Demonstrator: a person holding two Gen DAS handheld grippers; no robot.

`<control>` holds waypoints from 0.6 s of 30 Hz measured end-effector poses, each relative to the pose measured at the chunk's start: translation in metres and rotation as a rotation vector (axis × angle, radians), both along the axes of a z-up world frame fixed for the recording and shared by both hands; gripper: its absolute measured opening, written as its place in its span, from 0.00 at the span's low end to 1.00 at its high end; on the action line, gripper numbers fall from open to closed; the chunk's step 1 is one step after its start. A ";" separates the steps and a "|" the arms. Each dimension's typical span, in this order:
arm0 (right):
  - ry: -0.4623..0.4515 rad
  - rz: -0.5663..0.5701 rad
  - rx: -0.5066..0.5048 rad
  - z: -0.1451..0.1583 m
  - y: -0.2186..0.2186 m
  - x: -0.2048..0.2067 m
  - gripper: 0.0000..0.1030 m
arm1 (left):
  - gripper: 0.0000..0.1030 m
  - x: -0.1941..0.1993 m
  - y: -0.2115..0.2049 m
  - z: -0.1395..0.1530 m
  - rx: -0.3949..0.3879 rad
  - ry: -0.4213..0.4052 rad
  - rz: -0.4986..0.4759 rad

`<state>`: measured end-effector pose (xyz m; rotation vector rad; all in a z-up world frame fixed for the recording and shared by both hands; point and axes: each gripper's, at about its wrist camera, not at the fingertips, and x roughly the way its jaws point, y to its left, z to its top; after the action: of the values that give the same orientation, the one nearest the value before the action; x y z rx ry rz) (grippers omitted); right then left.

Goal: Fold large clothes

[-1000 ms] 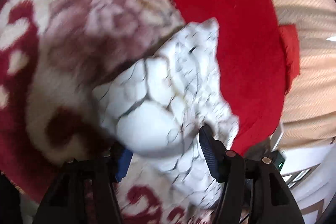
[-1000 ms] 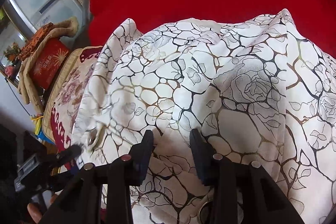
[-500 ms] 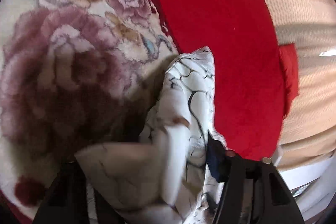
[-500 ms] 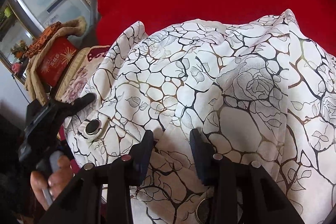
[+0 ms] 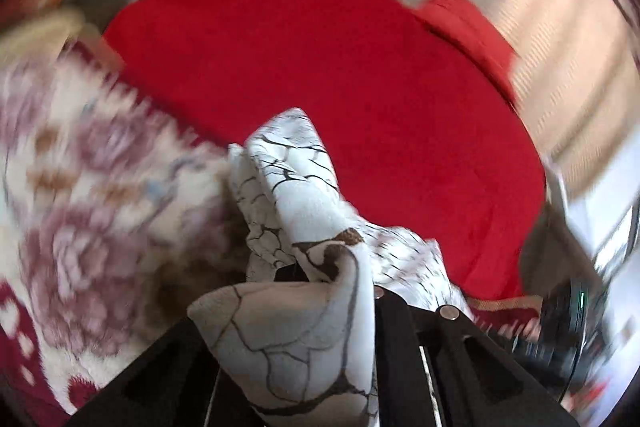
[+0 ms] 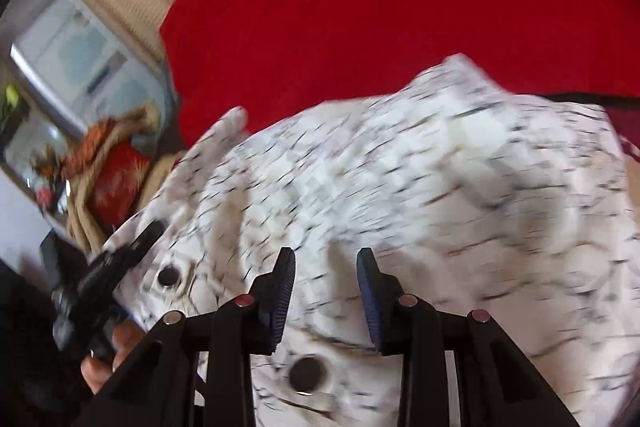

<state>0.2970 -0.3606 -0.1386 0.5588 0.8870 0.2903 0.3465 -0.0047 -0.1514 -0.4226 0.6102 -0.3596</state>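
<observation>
— What have your claws got hold of?

— My left claw (image 5: pixel 340 291) is clamped on a bunched fold of the white garment (image 5: pixel 296 195); the cloth drapes over the tips, so I can't see the pads themselves. My right claw (image 6: pixel 326 283) has its jaws a little apart and closing, with a ridge of the same garment (image 6: pixel 400 187) rising between them; the pads don't seem to press it yet.

— Where does the garment lie?

— On the red blanket (image 6: pixel 380 7), spread just in front of my right claw. From the left camera its held corner rises over the seam between the red blanket (image 5: pixel 340 67) and a floral blanket (image 5: pixel 80 207).

— Anything hard to make out?

— Both pictures are smeared. The garment's dark snaps (image 6: pixel 307 373) are clear, its crackle print is not. My hand (image 6: pixel 108 355) is half cut off behind the left claw's (image 6: pixel 120 259) black body.
</observation>
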 end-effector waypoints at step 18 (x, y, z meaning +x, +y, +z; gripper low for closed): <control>0.118 -0.148 0.464 -0.025 -0.126 0.014 0.87 | 0.09 -0.099 -0.206 -0.034 0.574 -0.182 -0.448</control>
<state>0.3114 -0.4866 -0.1632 1.0755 0.8896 0.3328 0.2471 -0.2105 -0.1854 0.3021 0.5973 -0.6172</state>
